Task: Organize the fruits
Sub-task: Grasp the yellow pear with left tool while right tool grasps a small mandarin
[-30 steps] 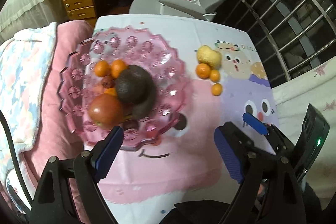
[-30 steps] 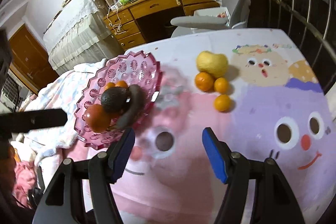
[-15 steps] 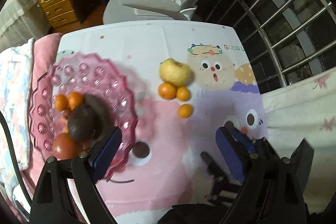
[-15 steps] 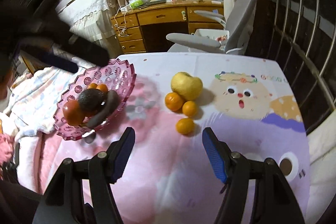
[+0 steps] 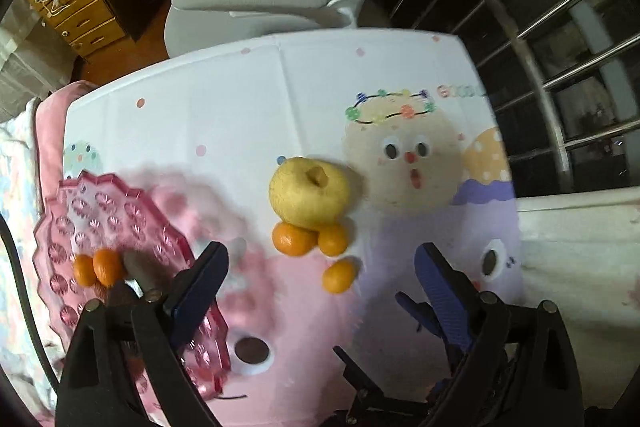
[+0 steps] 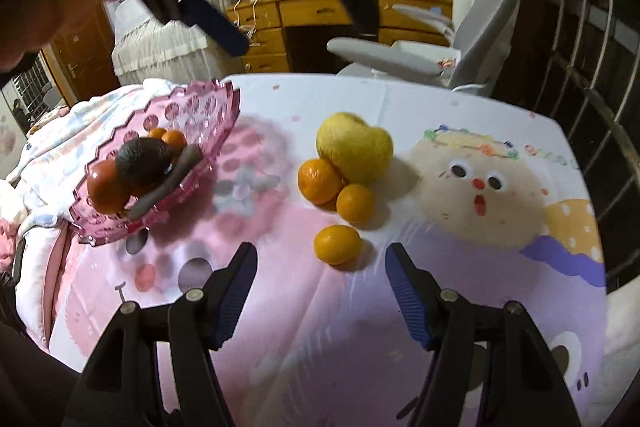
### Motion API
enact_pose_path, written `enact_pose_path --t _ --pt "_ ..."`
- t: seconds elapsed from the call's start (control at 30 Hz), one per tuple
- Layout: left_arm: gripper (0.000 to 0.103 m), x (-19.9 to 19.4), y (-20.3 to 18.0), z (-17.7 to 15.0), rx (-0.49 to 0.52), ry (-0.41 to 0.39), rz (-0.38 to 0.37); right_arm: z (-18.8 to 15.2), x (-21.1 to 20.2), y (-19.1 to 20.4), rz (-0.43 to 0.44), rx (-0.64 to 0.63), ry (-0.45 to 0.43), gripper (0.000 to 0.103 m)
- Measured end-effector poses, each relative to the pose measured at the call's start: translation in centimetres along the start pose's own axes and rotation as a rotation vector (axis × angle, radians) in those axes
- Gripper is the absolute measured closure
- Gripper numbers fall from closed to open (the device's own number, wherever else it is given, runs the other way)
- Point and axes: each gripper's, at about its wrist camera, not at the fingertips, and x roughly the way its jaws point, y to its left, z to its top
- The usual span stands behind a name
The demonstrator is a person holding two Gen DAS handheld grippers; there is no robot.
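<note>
Orange mandarin — between right jaws

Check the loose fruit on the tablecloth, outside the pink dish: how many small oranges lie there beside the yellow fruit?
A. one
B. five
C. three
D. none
C: three small oranges lie on the tablecloth by the yellow fruit, two against it and one apart, nearer the open right hand-held gripper.

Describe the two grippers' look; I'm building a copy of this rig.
Left gripper and right gripper match: black angular plastic arms with silver pivot bolts, and blue ribbed pads on the fingers. A black cable runs beside the left one.
</note>
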Motion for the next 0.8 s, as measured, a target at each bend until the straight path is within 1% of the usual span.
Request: enact_pose_path --t 0.07,0.13,0.2,0.3,0.37,0.47,0.53,0.63,0.7,0.77,0.8 --pt "0.008 1.8 0.0 0.9 -0.001 0.034 0.024 -0.1 1.1 -0.2 0.007 -0.002 0.026 0.036" --pt "0.008 3.2 0.1 1.5 -0.003 0.057 0.029 -0.3 1.9 -0.4 0.013 0.007 0.041 0.036" --pt "0.008 5.0 0.2 2.1 -0.009 0.088 0.033 -0.4 2.6 -0.6 -0.002 0.024 0.049 0.036" --pt "0.008 7.1 0.4 2.5 -0.012 0.117 0.04 -0.6 3.7 -1.0 -0.001 0.047 0.064 0.036" --pt "0.008 8.3 0.5 2.9 -0.009 0.13 0.059 -0.8 4.4 -1.1 0.012 0.057 0.075 0.037" --pt "0.008 9.7 0.5 3.2 -0.006 0.136 0.084 -0.8 4.9 -1.0 0.014 0.051 0.078 0.039" --pt "0.008 10.5 0.5 3.4 -0.01 0.142 0.081 -0.9 5.3 -1.0 0.011 0.048 0.08 0.042" --pt "0.008 11.3 0.4 3.5 -0.007 0.148 0.09 -1.1 5.9 -1.0 -0.014 0.046 0.083 0.048" --pt "0.008 11.7 0.2 3.6 -0.002 0.138 0.102 -1.1 6.2 -1.0 -0.035 0.039 0.081 0.054" --pt "0.009 12.1 0.1 3.7 0.001 0.13 0.11 -1.1 6.4 -1.1 -0.036 0.035 0.08 0.055" --pt "0.01 12.3 -0.1 3.8 0.0 0.129 0.112 -1.1 6.5 -1.0 -0.034 0.034 0.079 0.056"
